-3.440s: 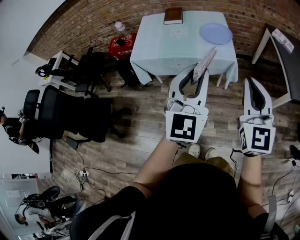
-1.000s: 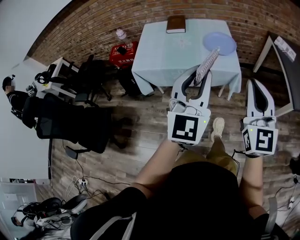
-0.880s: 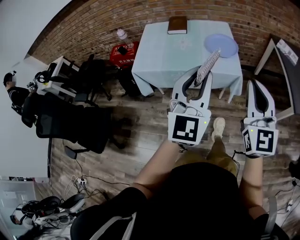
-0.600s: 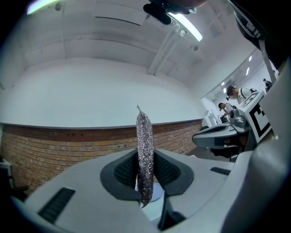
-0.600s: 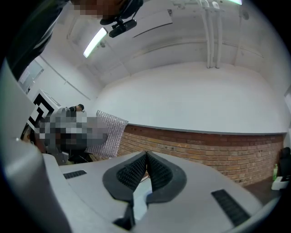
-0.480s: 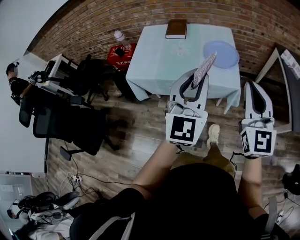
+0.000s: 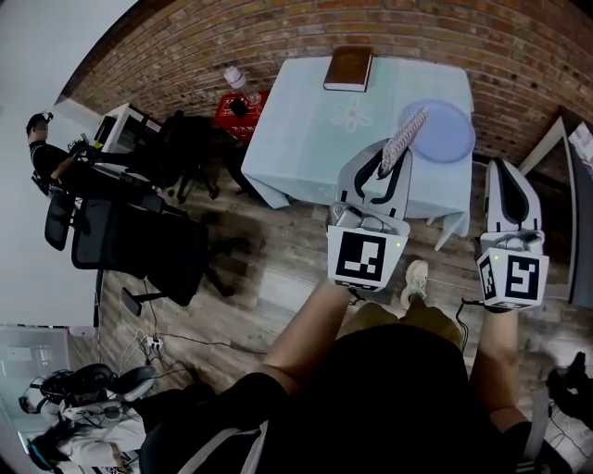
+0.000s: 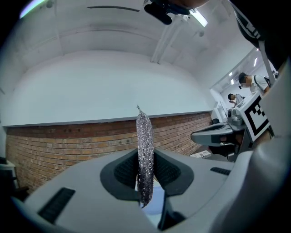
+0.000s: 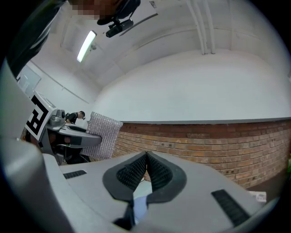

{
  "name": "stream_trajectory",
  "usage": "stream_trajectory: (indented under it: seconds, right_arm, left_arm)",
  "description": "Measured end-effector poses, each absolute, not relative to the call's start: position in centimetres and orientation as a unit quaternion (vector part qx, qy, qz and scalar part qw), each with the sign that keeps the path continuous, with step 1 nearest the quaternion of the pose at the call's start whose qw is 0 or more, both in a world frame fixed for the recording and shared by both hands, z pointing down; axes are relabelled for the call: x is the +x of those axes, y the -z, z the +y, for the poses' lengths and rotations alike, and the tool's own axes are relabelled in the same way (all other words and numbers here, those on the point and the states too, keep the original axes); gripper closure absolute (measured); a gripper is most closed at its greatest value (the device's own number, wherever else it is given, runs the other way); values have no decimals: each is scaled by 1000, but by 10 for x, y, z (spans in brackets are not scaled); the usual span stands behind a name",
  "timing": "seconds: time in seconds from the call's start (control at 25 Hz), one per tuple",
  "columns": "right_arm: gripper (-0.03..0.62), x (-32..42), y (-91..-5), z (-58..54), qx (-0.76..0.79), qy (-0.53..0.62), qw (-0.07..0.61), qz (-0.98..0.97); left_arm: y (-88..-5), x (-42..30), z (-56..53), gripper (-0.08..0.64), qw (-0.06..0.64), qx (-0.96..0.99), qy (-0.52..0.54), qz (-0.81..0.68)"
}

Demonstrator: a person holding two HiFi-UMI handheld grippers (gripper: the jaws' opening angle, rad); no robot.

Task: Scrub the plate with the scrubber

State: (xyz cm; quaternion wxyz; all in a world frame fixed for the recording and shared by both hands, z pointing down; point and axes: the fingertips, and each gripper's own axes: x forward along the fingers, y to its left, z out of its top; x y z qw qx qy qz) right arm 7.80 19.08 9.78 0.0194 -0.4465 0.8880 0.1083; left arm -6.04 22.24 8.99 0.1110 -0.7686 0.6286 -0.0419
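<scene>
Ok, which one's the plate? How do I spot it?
Find the pale blue table against the brick wall. The plate lies at its right side, round, flat and lilac-blue; the other thing on it, a brown book, is rectangular.

Ceiling tube lights (image 9: 86, 45) are lighting the room brightly. Fisheye distortion is bending the brick wall (image 7: 278, 28); dark vignetting is ringing both gripper views.
</scene>
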Motion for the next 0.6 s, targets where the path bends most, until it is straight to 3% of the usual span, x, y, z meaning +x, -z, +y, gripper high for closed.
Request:
stream_trajectory:
  seconds: [0.6]
  right_arm:
    - [557,91,-109,118,-445,-71,34,892]
  left_arm:
    - [-86,-49,160,480,105,-761,61,637]
